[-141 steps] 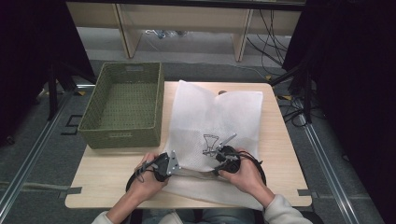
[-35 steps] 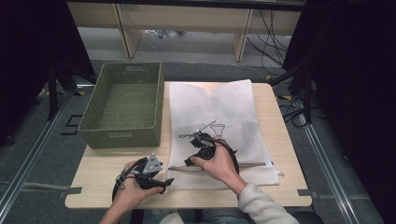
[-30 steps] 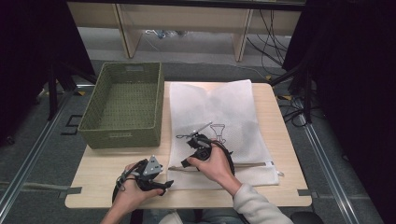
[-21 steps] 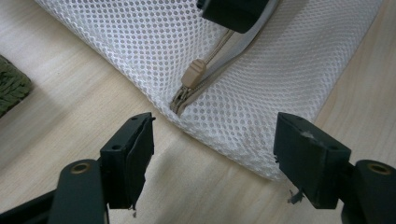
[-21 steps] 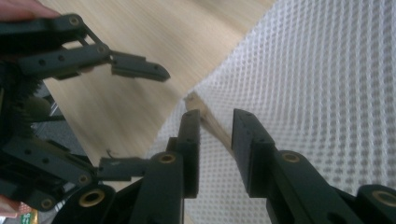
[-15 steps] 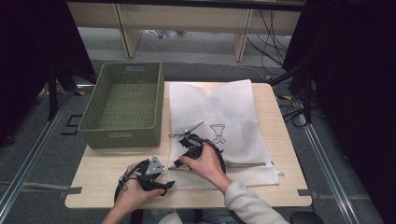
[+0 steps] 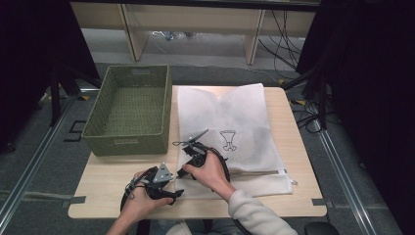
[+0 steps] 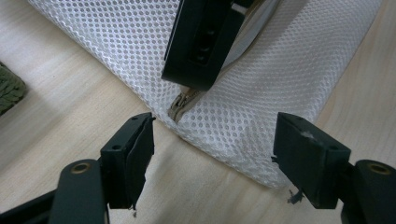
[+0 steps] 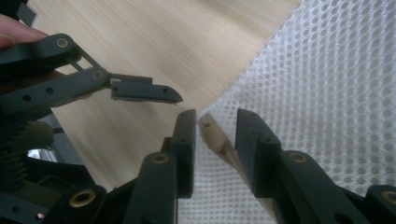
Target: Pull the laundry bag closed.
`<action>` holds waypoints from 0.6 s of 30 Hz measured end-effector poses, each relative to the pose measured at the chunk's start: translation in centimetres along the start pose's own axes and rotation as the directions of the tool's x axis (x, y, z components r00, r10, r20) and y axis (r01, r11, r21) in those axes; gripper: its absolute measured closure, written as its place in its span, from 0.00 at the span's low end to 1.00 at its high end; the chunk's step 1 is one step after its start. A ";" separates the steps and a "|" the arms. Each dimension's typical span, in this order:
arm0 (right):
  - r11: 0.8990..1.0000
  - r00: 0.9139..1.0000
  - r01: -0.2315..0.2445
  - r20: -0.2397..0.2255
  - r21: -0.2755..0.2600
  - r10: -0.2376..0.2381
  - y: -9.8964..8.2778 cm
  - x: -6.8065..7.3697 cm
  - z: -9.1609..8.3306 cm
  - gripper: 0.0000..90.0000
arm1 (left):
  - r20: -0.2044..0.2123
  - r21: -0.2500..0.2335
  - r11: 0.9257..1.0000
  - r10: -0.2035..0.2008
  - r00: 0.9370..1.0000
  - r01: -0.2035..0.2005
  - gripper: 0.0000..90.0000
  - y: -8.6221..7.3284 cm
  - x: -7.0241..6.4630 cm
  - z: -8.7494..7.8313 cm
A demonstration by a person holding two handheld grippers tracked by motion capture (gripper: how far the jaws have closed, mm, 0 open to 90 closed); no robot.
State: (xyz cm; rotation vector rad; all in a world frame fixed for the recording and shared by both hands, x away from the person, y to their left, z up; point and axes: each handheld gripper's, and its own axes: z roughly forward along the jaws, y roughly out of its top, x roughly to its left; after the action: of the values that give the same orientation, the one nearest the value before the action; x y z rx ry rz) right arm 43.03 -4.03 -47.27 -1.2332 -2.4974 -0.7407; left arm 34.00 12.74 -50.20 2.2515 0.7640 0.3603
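Right tongs (image 9: 210, 128) at the mesh bag's (image 7: 235, 117) zipper end.
R jaws just opening, straddling zipper pull (image 9: 211, 133), prob. released; left tongs (image 8: 215, 154) gaped wide w/ nothing held, near bag corner to steady it.

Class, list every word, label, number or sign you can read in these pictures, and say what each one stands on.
No readable text anywhere.
Black printed emblem on the white mesh bag: a drawing, no letters legible.
Small tags on the green basket, at its near and far walls: too small and blurred to read.
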 end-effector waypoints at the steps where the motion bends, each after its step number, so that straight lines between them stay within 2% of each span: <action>1: 1.000 1.000 0.000 0.008 -0.005 0.000 0.0 0.0 0.0 0.78 | -0.002 0.000 1.000 0.002 1.000 -0.002 0.32 0.0 0.0 -0.1; 3: 1.000 1.000 0.022 0.001 0.005 -0.022 0.1 -0.2 0.0 0.79 | 0.004 -0.008 1.000 -0.007 1.000 0.007 0.32 0.1 0.0 0.0; 5: 1.000 1.000 0.005 -0.002 0.008 -0.005 0.1 -0.1 0.1 0.79 | 0.004 -0.008 1.000 -0.006 1.000 0.006 0.32 0.1 0.0 -0.1; 7: 0.999 0.999 -0.036 -0.005 0.017 0.036 0.1 0.3 0.2 0.80 | 0.004 -0.006 1.000 -0.007 1.000 0.007 0.32 0.1 0.0 0.0; 14: 0.999 0.999 -0.044 0.001 0.016 0.044 0.0 0.3 0.2 0.85 | 0.005 0.001 1.000 -0.008 1.000 0.008 0.32 0.0 0.0 0.1; 15: 1.000 1.000 -0.023 0.004 0.002 0.023 0.0 0.2 0.3 0.87 | 0.004 0.001 1.000 -0.006 1.000 0.006 0.32 0.0 0.0 0.1; 18: 0.999 0.999 -0.036 0.009 0.005 0.036 -0.1 0.3 0.2 0.88 | 0.006 0.003 1.000 0.003 1.000 -0.003 0.32 0.1 -0.1 0.1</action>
State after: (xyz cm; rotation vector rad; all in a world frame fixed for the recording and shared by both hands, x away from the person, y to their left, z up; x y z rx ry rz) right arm 42.78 -3.73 -47.35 -1.2780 -2.4759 -0.7209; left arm 33.97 12.60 -50.20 2.2555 0.7587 0.3535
